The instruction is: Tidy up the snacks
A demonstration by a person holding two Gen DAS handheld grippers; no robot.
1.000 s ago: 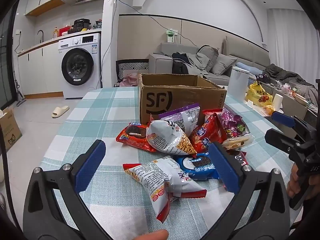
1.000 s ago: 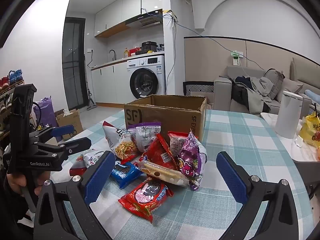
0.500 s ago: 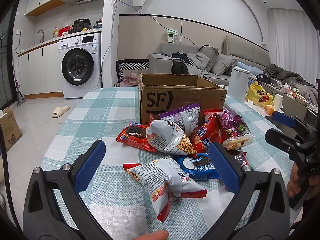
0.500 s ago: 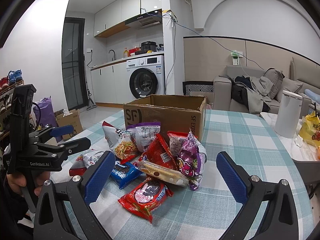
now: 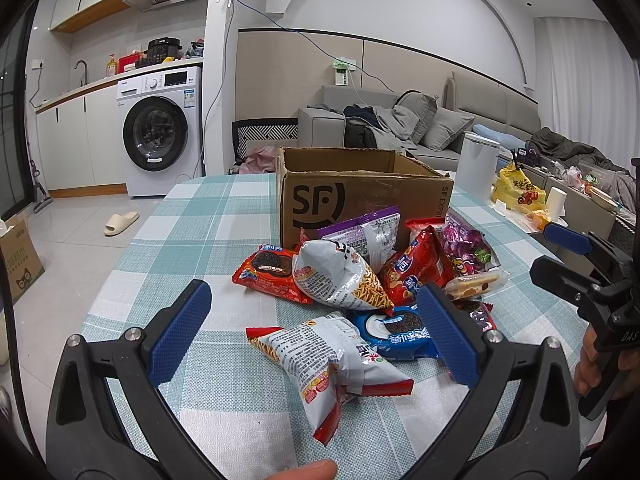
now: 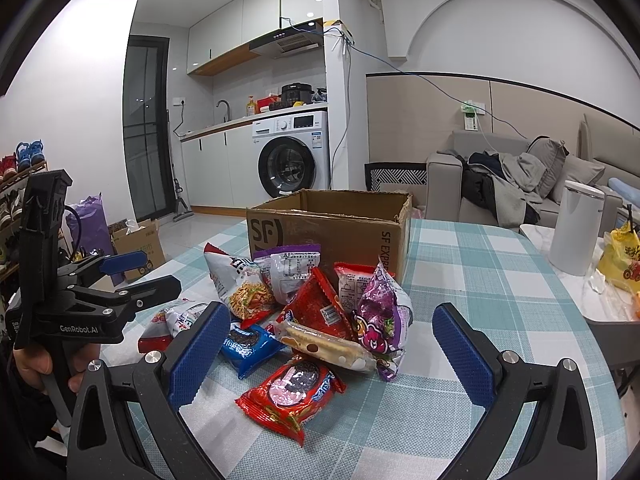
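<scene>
A heap of snack packets lies on the checked tablecloth [image 5: 192, 224] in front of an open cardboard box [image 5: 352, 196]. In the left wrist view a white noodle-snack bag [image 5: 320, 356] lies nearest, with a blue cookie pack [image 5: 400, 332], a red cookie pack [image 5: 272, 272] and a second white bag [image 5: 340, 276] behind it. My left gripper [image 5: 316, 340] hangs open over the nearest bag, holding nothing. In the right wrist view my right gripper [image 6: 332, 356] is open above a red cookie pack [image 6: 294, 394] and a wafer pack [image 6: 324, 346]. A purple candy bag [image 6: 382, 316] leans in the heap.
A white kettle-like canister [image 6: 576, 226] and a yellow bag [image 6: 620, 256] stand at the right on a side table. The box [image 6: 332, 228] sits mid-table. A washing machine [image 5: 160, 132], sofa and a floor box [image 5: 16, 256] lie beyond the table edge.
</scene>
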